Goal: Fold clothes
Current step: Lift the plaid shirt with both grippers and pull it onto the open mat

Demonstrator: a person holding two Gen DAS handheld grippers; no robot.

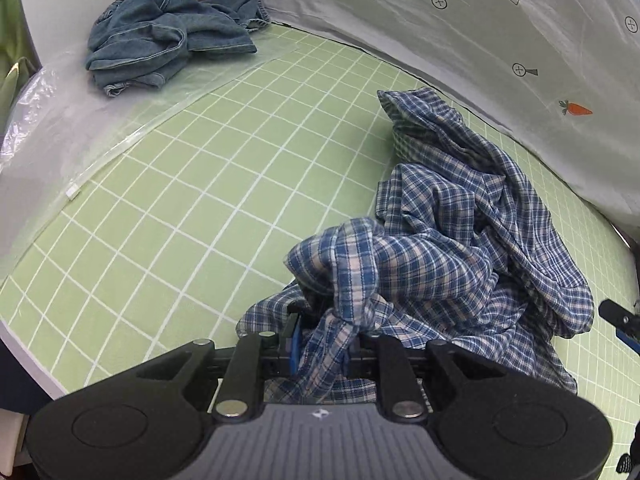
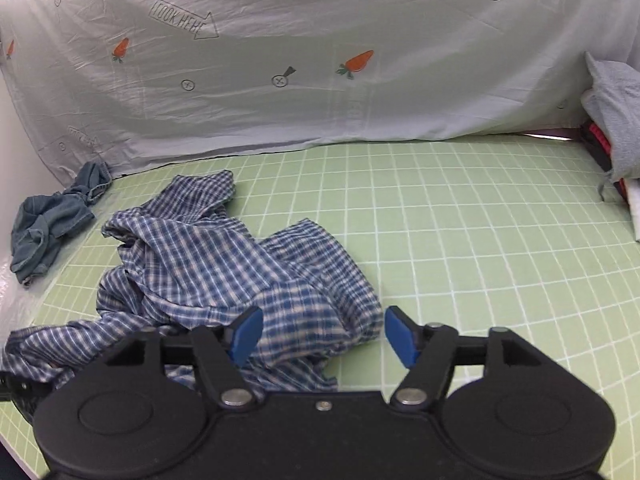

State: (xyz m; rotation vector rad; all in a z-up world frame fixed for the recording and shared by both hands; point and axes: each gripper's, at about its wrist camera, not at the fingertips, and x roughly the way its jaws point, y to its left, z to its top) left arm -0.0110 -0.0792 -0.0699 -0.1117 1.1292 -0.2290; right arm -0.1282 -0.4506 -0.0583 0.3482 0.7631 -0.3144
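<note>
A crumpled blue-and-white plaid shirt point(image 1: 460, 248) point(image 2: 224, 264) lies on the green grid mat point(image 1: 200, 200) point(image 2: 460, 240). My left gripper point(image 1: 324, 344) is shut on a bunched fold at the shirt's near edge, and the cloth rises in a twisted knot from between its fingers. In the right wrist view my right gripper point(image 2: 324, 336) stands open, its blue pads point(image 2: 246, 336) wide apart above the shirt's near right edge without pressing on it. One of the right gripper's fingertips point(image 1: 622, 320) shows at the right edge of the left wrist view.
A crumpled denim garment point(image 1: 168, 36) point(image 2: 44, 220) lies at the far left on a clear plastic bag point(image 1: 60, 120). A grey sheet with carrot prints point(image 2: 320, 40) hangs behind the mat. A grey garment point(image 2: 616, 120) sits over a red and black object point(image 2: 598, 144) at the right.
</note>
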